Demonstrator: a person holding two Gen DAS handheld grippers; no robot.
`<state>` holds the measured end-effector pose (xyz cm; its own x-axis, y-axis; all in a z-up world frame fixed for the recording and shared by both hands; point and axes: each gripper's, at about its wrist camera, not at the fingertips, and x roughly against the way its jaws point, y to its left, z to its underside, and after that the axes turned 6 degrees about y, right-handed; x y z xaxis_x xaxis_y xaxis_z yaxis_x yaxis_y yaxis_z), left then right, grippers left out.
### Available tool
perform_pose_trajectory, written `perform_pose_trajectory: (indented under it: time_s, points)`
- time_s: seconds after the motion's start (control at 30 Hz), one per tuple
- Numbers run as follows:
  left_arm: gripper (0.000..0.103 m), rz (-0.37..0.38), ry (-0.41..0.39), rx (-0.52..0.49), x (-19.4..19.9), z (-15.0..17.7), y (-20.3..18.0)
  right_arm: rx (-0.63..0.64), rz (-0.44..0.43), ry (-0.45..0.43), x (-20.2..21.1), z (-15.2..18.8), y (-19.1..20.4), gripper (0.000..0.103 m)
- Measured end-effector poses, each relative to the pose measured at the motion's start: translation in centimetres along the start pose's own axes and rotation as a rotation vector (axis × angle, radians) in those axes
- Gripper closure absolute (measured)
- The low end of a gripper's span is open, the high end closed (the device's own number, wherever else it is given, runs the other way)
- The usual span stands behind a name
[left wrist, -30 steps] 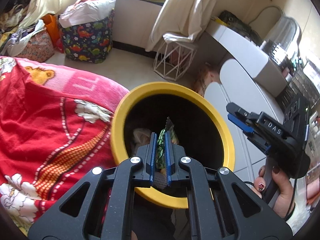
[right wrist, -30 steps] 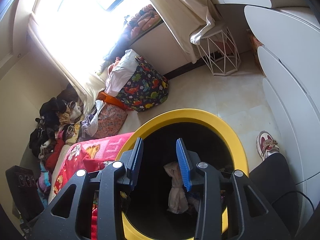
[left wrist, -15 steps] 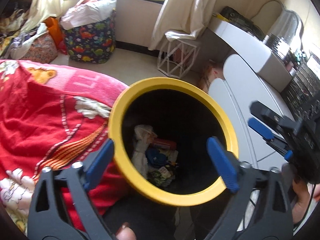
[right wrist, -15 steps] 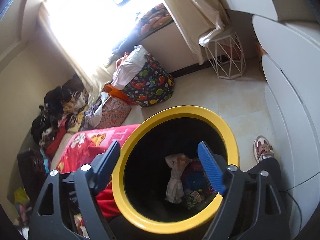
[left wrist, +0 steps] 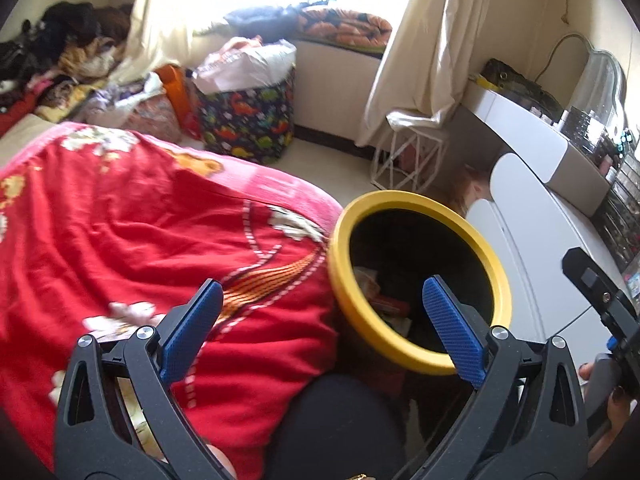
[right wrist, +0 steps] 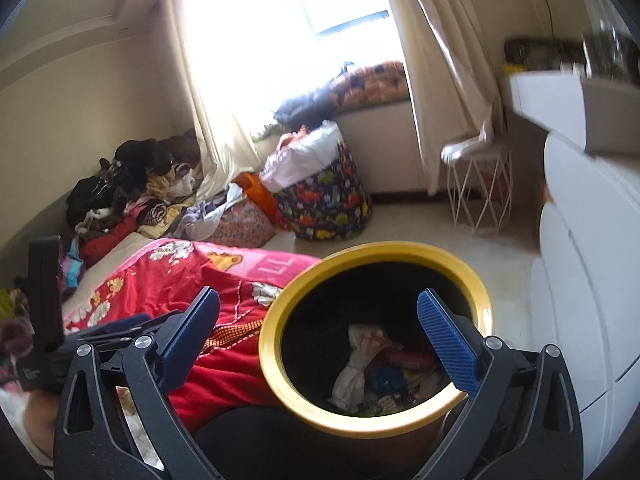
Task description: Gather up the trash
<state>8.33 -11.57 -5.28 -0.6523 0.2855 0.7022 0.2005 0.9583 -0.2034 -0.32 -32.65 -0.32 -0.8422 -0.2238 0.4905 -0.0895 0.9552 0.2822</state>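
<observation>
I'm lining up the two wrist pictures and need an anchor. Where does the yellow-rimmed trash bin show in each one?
Left wrist view: the trash bin sits right of centre, low, next to the red blanket.
Right wrist view: the trash bin sits at bottom centre, with trash inside.
Shared landmark: the dinosaur-print basket on the floor under the window.

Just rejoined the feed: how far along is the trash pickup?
Done: wrappers and crumpled paper lie inside the yellow-rimmed black bin. In hand: nothing; left claw and right claw are open and empty. Left: no loose trash shows on the red blanket.
</observation>
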Motion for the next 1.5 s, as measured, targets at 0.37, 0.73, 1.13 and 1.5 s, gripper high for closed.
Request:
perform_pose_trajectory:
  time_s: [0.37, 0.73, 1.13, 1.5]
  points:
    - [0.011, -0.043, -0.138, 0.008, 4.0, 2.2, 0.5, 0.115, 0.122, -0.211, 3.9, 3.8, 2.7, 0.007]
    - [0.011, -0.042, -0.177, -0.035, 4.8, 3.1, -0.5, 0.103, 0.127, -0.217, 4.3, 4.1, 2.4, 0.006]
    - [0.011, -0.042, -0.183, -0.029, 5.1, 3.2, -0.3, 0.112, 0.125, -0.218, 4.2, 4.4, 2.6, 0.006]
    - [0.011, -0.042, -0.185, -0.028, 5.1, 3.2, -0.3, 0.110, 0.127, -0.218, 4.2, 4.4, 2.6, 0.007]
